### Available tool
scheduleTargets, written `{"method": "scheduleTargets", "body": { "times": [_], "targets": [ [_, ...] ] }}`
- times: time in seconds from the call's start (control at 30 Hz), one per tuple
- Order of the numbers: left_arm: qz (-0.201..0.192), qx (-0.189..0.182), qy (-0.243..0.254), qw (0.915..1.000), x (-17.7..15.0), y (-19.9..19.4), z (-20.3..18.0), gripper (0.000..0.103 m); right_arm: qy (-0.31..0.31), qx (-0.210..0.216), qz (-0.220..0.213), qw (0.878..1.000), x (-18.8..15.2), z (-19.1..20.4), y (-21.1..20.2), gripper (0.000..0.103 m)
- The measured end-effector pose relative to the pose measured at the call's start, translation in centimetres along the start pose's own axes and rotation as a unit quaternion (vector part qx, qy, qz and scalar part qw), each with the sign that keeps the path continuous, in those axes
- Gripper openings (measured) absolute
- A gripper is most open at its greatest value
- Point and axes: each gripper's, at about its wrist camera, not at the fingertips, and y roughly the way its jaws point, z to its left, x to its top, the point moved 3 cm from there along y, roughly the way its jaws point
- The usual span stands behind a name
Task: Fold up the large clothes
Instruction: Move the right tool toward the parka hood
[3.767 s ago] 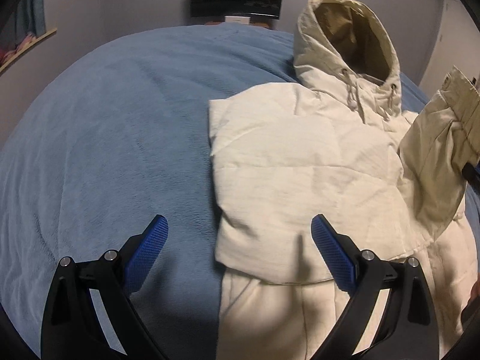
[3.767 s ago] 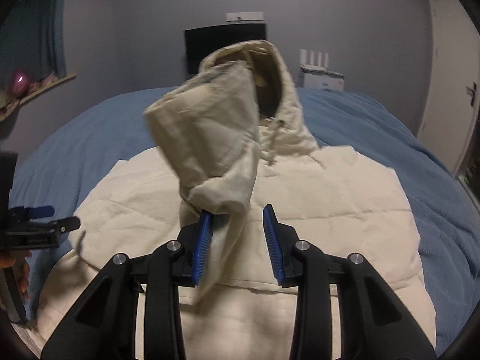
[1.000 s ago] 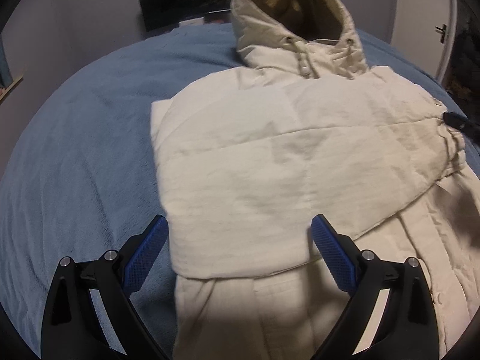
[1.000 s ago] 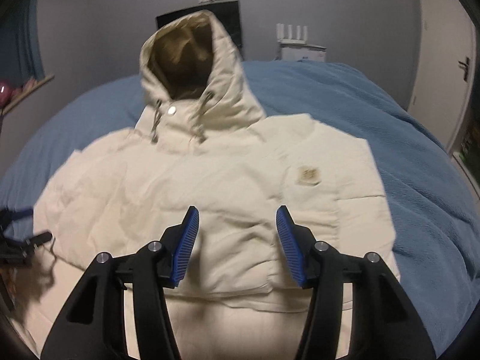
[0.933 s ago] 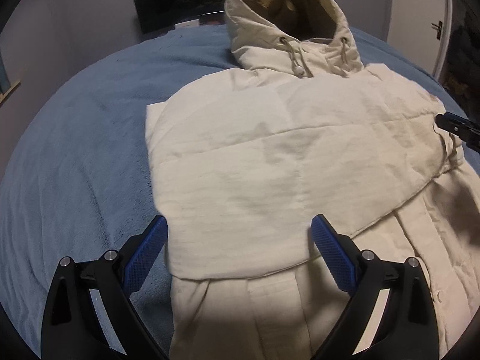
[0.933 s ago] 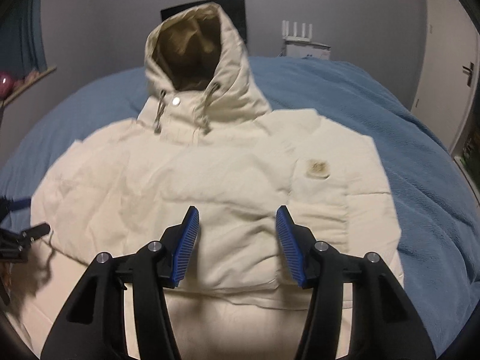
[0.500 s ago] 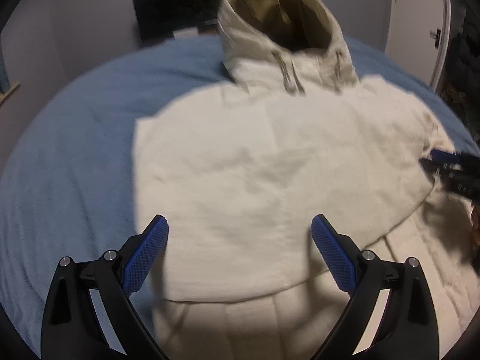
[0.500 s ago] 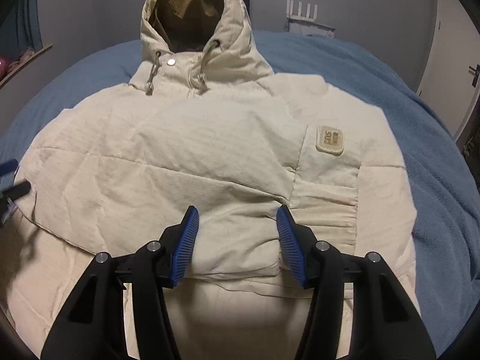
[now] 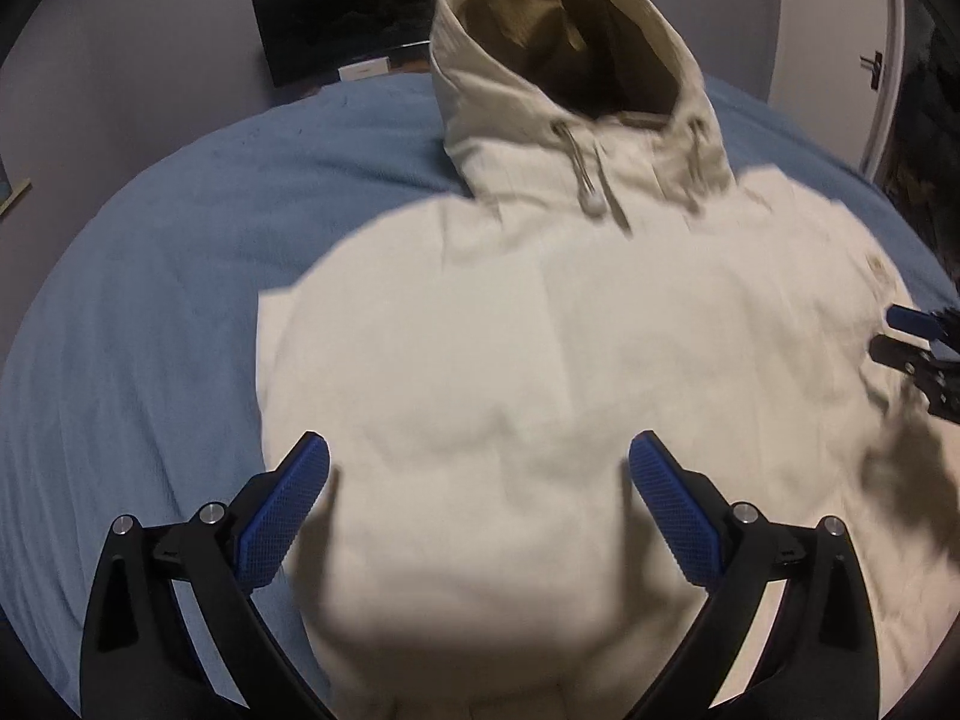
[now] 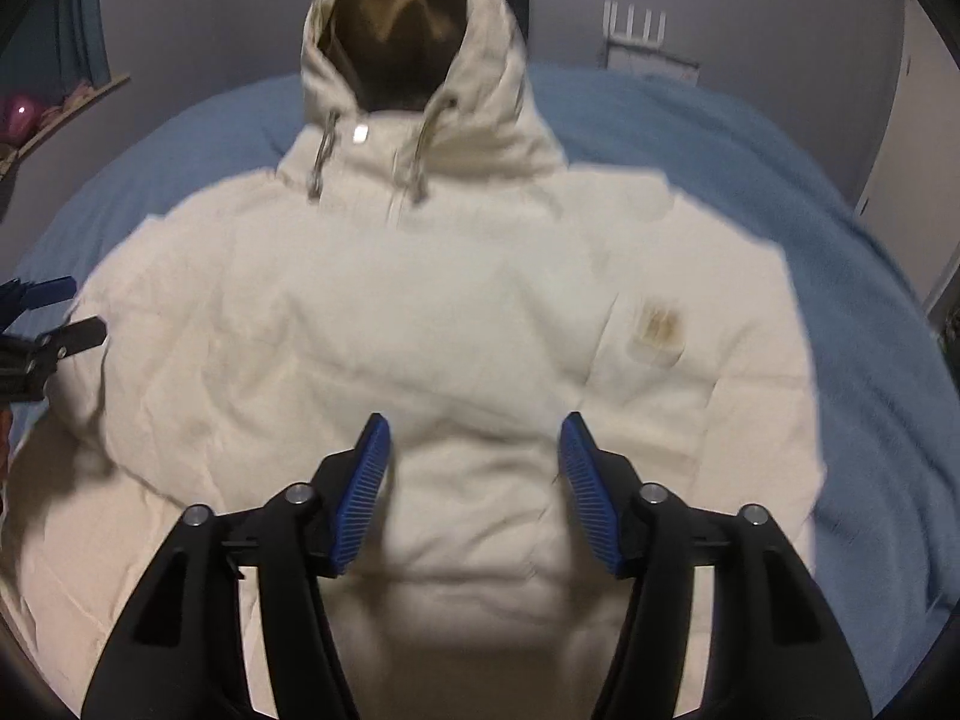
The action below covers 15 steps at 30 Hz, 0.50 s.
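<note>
- The cream hooded jacket (image 10: 420, 312) lies flat on the blue bed (image 10: 750, 138), both sleeves folded across its chest, hood (image 10: 408, 30) away from the person.
- Left claw (image 9: 474, 480) hovers wide apart, empty; right claw (image 10: 474, 456) is opening, gripping nothing.
- Likely next: grasp the hem, fold upward.
- No containers visible.
</note>
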Motion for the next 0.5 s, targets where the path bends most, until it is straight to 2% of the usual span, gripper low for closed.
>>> {"method": "scheduleTargets", "body": {
  "times": [0.2,0.37,0.43,0.5],
  "targets": [
    [0.004,-0.011,-0.019,0.9998,4.4,2.6,0.1,0.096,0.006,-0.016,0.012,1.0,3.8,-2.0,2.9,0.059],
    [0.039,0.002,0.004,0.9992,4.9,5.9,-0.2,0.098,-0.04,-0.032,0.046,0.998,4.4,-1.1,6.1,0.063],
    [0.042,0.002,0.018,0.999,4.6,6.6,-0.4,0.097,-0.072,-0.042,0.054,0.995,4.8,-0.4,6.4,0.063],
    [0.036,0.001,0.023,0.9991,4.7,6.5,-0.2,0.097,-0.072,-0.034,0.05,0.996,5.6,-0.3,6.0,0.063]
  ]
}}
